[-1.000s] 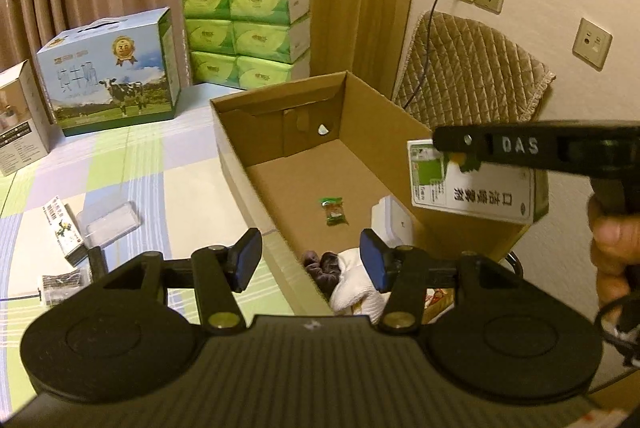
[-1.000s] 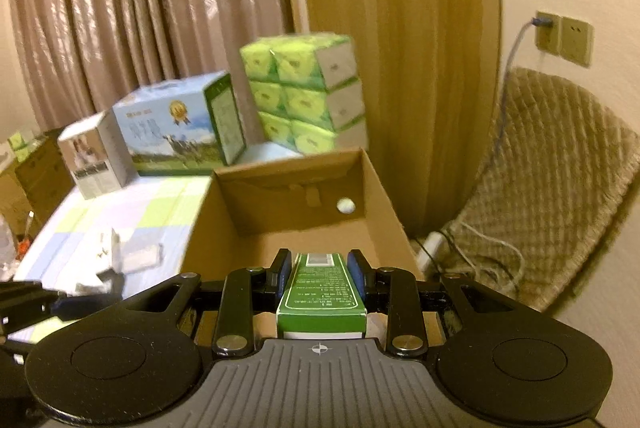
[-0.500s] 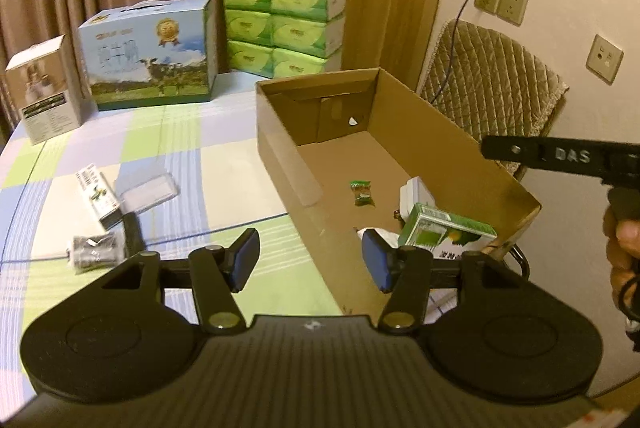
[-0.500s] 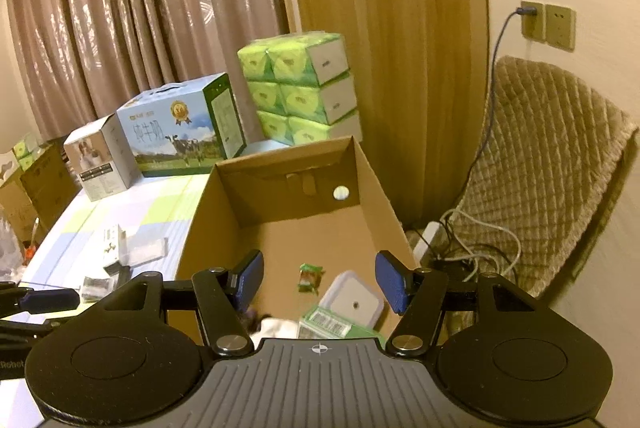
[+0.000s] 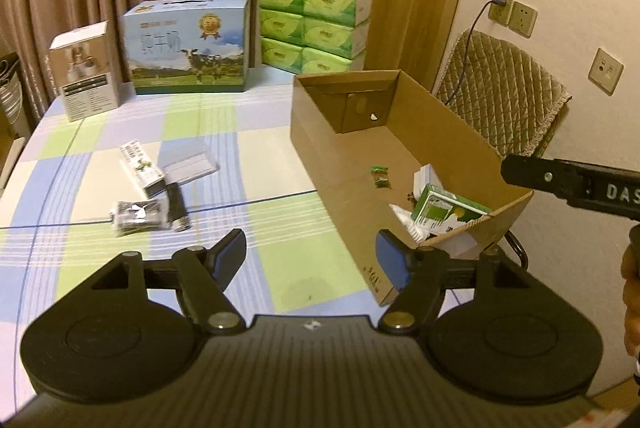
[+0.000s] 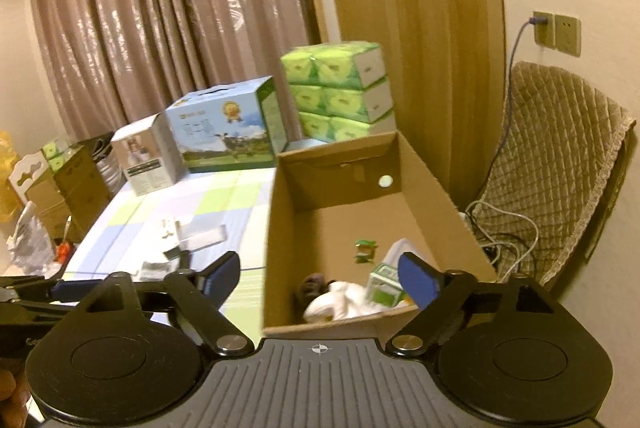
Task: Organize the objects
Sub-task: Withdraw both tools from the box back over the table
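Both the left gripper [image 5: 311,258] and right gripper [image 6: 320,278] are spreading their fingers, nothing between them, while the small green-and-white carton [image 5: 442,212] lies at two o'clock in the open brown cardboard box [image 5: 320,143], half hidden by its near wall.

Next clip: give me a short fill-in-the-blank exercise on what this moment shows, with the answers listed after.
1. The green and white carton lies inside the ____ box.
2. The stack of green tissue packs stands ____ packs high.
3. The big blue box at the back of the table carries a picture of a ____.
4. The right tool, its jaws opening, has ____ between them.

Missing words: cardboard; three; cow; nothing
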`<action>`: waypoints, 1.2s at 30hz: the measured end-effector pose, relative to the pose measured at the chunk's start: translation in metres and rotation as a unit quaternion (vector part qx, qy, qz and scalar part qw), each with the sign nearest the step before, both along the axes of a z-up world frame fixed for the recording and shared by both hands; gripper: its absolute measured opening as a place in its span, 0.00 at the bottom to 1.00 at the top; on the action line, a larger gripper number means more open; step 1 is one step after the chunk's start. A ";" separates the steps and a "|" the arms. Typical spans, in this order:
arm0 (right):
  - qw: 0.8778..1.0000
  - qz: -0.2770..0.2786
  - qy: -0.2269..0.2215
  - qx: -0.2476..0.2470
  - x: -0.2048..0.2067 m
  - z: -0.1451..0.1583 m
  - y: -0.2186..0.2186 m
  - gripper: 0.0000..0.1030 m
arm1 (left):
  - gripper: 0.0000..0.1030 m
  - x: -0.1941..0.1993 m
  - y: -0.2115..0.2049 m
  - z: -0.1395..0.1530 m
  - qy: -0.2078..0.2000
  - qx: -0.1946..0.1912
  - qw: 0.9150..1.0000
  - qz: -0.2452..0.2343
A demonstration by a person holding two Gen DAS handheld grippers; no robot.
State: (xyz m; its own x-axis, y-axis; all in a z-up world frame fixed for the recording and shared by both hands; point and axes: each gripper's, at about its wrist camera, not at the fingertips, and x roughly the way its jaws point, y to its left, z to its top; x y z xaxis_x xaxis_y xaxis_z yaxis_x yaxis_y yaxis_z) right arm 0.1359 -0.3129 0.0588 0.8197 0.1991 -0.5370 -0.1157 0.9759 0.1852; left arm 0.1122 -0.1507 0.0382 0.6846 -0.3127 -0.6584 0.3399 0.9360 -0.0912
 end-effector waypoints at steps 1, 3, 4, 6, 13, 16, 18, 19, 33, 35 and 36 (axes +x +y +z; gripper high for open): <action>1.000 0.004 0.001 0.000 -0.004 0.001 0.005 0.88 | 0.71 -0.004 0.004 0.001 -0.002 0.001 1.000 0.002; 1.000 0.011 0.001 -0.001 -0.011 0.002 0.015 0.92 | 0.75 -0.014 0.014 0.004 -0.010 0.003 1.000 0.008; 1.000 0.014 0.001 -0.001 -0.015 0.003 0.020 0.94 | 0.77 -0.018 0.020 0.005 -0.012 0.005 1.000 0.011; 1.000 0.022 0.002 -0.001 -0.022 0.003 0.029 0.97 | 0.82 -0.027 0.034 0.005 -0.013 0.005 1.000 0.020; 0.999 0.051 0.011 -0.007 -0.035 0.000 0.061 0.98 | 0.95 -0.048 0.085 0.004 -0.015 0.016 0.998 0.067; 0.998 0.062 0.014 -0.008 -0.037 -0.001 0.072 0.98 | 0.98 -0.053 0.105 0.004 -0.016 0.018 0.996 0.089; 0.997 0.070 0.015 -0.010 -0.038 -0.001 0.080 0.98 | 0.99 -0.055 0.117 0.004 -0.017 0.020 0.994 0.103; 0.997 0.073 0.014 -0.011 -0.038 -0.001 0.083 0.98 | 0.99 -0.055 0.122 0.003 -0.016 0.021 0.994 0.108; 0.995 0.099 0.021 -0.023 -0.038 -0.007 0.111 0.98 | 0.99 -0.058 0.158 0.001 -0.013 0.017 0.990 0.140; 0.994 0.102 0.022 -0.027 -0.036 -0.009 0.114 0.98 | 0.99 -0.058 0.159 0.000 -0.013 0.015 0.990 0.139; 0.994 0.103 0.023 -0.028 -0.036 -0.010 0.116 0.98 | 0.99 -0.058 0.160 -0.001 -0.013 0.015 0.990 0.139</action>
State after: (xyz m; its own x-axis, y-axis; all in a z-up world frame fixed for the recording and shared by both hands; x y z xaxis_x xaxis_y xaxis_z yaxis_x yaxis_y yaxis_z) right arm 0.0998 -0.1974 0.0491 0.7395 0.3286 -0.5875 -0.3062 0.9414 0.1411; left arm 0.0545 0.0098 0.0372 0.7578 -0.0903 -0.6462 0.0707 0.9959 -0.0562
